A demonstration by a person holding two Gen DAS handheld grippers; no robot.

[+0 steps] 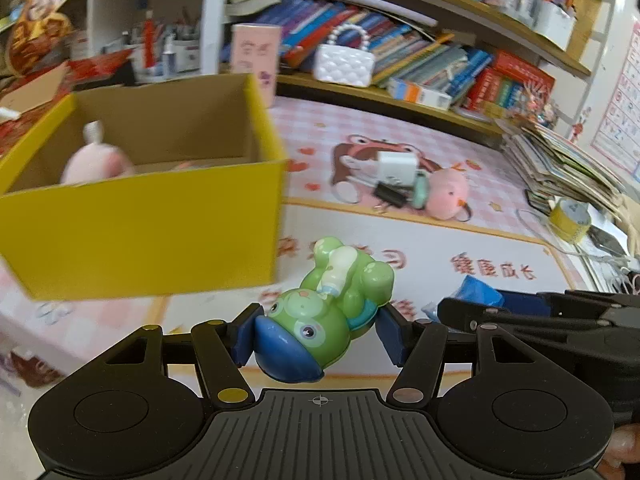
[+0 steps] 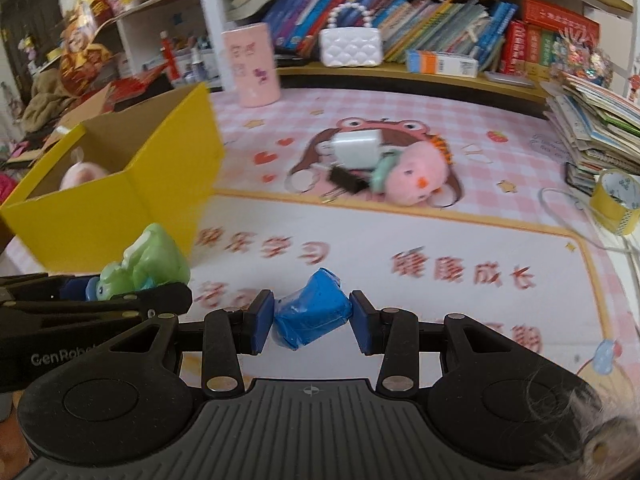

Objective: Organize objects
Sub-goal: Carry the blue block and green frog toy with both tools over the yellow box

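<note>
My left gripper [image 1: 318, 334] is shut on a green frog toy [image 1: 332, 308] with a blue base, held above the mat. The right gripper [image 2: 311, 320] is shut on a blue wrapped packet [image 2: 310, 312]. Each gripper shows in the other's view: the left one with the frog toy [image 2: 142, 266] at the left, the right one with the blue packet [image 1: 478, 292] at the right. A yellow cardboard box [image 1: 148, 228] stands ahead to the left, open-topped, with a pink plush [image 1: 96, 162] inside. The same yellow box [image 2: 120, 200] appears in the right wrist view.
On the pink play mat [image 2: 400, 248] lie a pink plush [image 2: 416, 174], a white charger [image 2: 356, 148], a black binder clip [image 2: 346, 180] and a teal item. A pink cup [image 2: 252, 64] and white handbag [image 2: 350, 46] stand by the bookshelf. Stacked books [image 2: 596, 128] and a tape roll [image 2: 616, 200] sit right.
</note>
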